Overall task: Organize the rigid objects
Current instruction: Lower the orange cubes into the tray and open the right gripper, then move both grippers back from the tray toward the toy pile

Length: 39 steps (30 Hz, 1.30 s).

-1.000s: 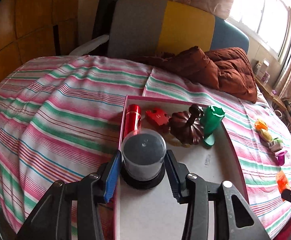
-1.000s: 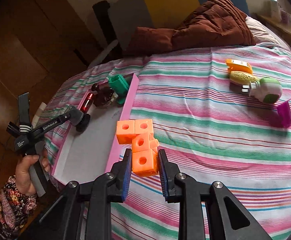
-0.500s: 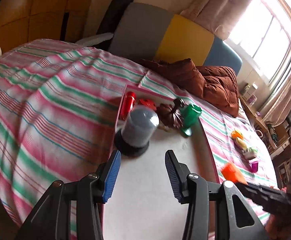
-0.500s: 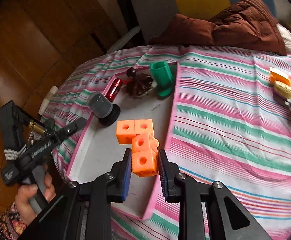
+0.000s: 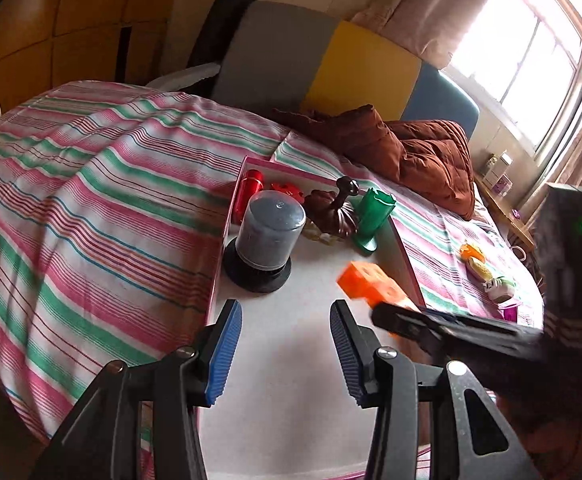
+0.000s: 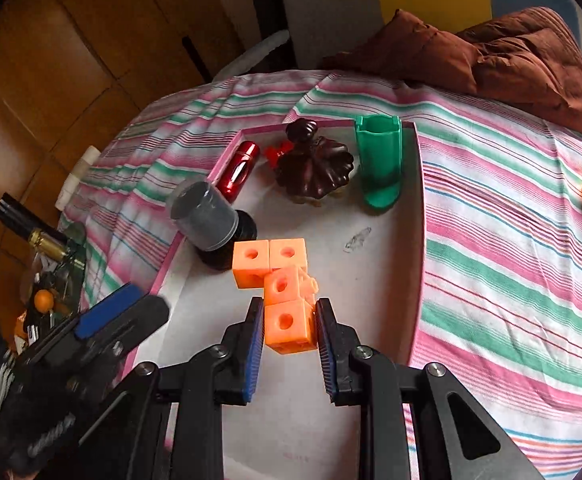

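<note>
My right gripper (image 6: 287, 320) is shut on an orange block cluster (image 6: 287, 280) and holds it over the white floor of the pink-rimmed tray (image 6: 419, 240). The cluster also shows in the left wrist view (image 5: 367, 280), held by the right gripper coming in from the right. My left gripper (image 5: 285, 346) is open and empty over the tray's near part (image 5: 291, 380). A grey domed case on a black base (image 5: 265, 240) stands just ahead of it by the tray's left rim. A red cylinder (image 5: 249, 194), a dark brown pumpkin-shaped piece (image 5: 333, 214) and a green cup (image 5: 373, 216) stand at the tray's far end.
The tray lies on a bed with a striped pink and green sheet (image 5: 91, 208). Small toys (image 5: 487, 272) lie on the sheet right of the tray. A brown quilt (image 5: 411, 152) is bunched at the bed's far side. A cluttered glass table (image 6: 47, 280) stands left of the bed.
My left gripper has let go of the grey domed case and drawn back from it. My right gripper has carried the orange cluster from over the sheet to over the tray.
</note>
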Tool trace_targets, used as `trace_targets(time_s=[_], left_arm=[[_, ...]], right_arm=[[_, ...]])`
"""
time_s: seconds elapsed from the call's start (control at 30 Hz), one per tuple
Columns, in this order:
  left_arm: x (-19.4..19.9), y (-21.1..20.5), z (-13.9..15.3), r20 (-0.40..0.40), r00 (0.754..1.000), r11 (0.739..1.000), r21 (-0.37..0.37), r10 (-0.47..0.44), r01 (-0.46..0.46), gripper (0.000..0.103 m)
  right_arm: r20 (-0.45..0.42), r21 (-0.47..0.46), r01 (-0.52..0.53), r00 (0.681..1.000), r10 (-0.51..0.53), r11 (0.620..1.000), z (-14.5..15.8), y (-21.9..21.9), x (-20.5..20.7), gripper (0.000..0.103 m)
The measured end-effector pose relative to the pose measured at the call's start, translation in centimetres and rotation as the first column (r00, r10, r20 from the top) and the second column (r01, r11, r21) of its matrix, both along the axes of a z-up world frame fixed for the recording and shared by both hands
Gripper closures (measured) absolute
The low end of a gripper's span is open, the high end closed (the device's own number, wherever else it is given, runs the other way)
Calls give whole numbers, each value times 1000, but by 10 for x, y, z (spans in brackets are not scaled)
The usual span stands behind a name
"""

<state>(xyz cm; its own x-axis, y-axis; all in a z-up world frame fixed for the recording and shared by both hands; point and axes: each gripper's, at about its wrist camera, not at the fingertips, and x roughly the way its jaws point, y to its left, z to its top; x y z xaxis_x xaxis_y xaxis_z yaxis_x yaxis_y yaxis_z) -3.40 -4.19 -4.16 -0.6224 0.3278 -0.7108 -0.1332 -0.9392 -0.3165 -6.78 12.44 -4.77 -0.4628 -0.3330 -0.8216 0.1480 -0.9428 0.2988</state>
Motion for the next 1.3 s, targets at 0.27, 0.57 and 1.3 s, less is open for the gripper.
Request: trace_targets(time_s=[0.27,0.57,1.3], left_arm=[[3,-3,0,4,1000,1000,-4,-1,1,57],[3,-2,-1,9,1000,1000,2,-5,5,57],[12,13,-1,-10,999,999,-21,-51,50,57]], right_arm=[[1,62,-17,1000,17,998,-13,-20,-35,77],[-29,94,-28,999,31,995,-12,-18,-29,68],[-75,156,54,996,-43,986,14,18,13,63]])
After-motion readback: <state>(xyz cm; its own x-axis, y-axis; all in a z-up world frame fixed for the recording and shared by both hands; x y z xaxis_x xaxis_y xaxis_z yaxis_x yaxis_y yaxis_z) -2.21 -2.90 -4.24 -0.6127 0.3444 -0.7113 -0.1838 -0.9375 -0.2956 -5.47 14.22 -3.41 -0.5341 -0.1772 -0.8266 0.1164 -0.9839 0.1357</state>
